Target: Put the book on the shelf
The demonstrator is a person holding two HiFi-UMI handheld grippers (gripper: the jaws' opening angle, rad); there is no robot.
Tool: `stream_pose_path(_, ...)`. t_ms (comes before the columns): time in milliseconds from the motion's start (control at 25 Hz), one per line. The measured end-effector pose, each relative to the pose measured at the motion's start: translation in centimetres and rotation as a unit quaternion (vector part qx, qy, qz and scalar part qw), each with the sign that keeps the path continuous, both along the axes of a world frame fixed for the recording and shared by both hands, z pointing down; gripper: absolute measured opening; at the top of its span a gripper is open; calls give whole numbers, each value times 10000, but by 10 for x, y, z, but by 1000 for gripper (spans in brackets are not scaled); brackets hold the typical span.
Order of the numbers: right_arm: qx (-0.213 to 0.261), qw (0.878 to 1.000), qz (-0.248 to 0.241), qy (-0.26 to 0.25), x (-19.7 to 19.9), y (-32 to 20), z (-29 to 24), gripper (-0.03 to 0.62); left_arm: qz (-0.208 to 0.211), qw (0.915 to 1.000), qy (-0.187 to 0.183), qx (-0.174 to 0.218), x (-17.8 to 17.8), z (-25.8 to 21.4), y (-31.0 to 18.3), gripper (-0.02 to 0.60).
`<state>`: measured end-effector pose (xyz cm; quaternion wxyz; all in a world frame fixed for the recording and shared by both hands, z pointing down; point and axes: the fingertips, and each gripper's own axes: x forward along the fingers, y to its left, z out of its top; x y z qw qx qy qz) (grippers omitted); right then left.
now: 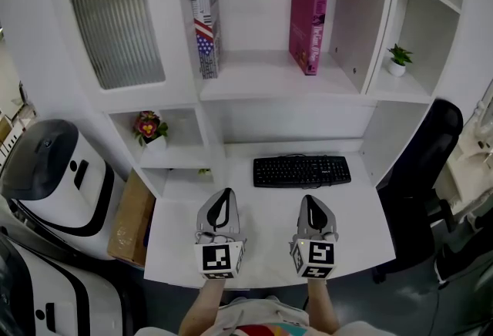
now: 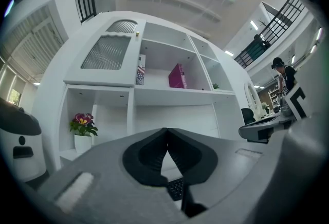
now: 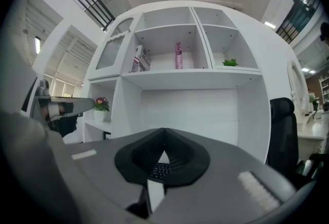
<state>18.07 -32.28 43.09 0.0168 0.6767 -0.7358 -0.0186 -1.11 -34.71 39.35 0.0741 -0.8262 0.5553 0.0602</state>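
Note:
A pink book (image 1: 308, 25) stands upright on the middle shelf (image 1: 269, 84), right of centre; it shows too as the pink book (image 2: 177, 77) and pink book (image 3: 178, 55). A second book with a flag cover (image 1: 204, 26) leans at the shelf's left wall. My left gripper (image 1: 223, 199) and right gripper (image 1: 310, 203) rest side by side over the white desk (image 1: 269, 207), in front of the keyboard. Both are shut with nothing between the jaws. The left gripper (image 2: 165, 133) and right gripper (image 3: 164, 133) point tips-together toward the shelves.
A black keyboard (image 1: 302, 170) lies on the desk just beyond the grippers. A pot of flowers (image 1: 149, 130) sits in the left cubby, a small green plant (image 1: 398, 60) in the right one. A black chair (image 1: 424, 173) stands at the right, a white machine (image 1: 54, 173) at the left.

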Motion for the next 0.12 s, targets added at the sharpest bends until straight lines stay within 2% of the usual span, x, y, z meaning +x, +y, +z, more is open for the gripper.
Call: stream_pose_path(120,-22,10000,29,-8,5,1,2,3,-7,10000,-16,-8,2,1,-1,0)
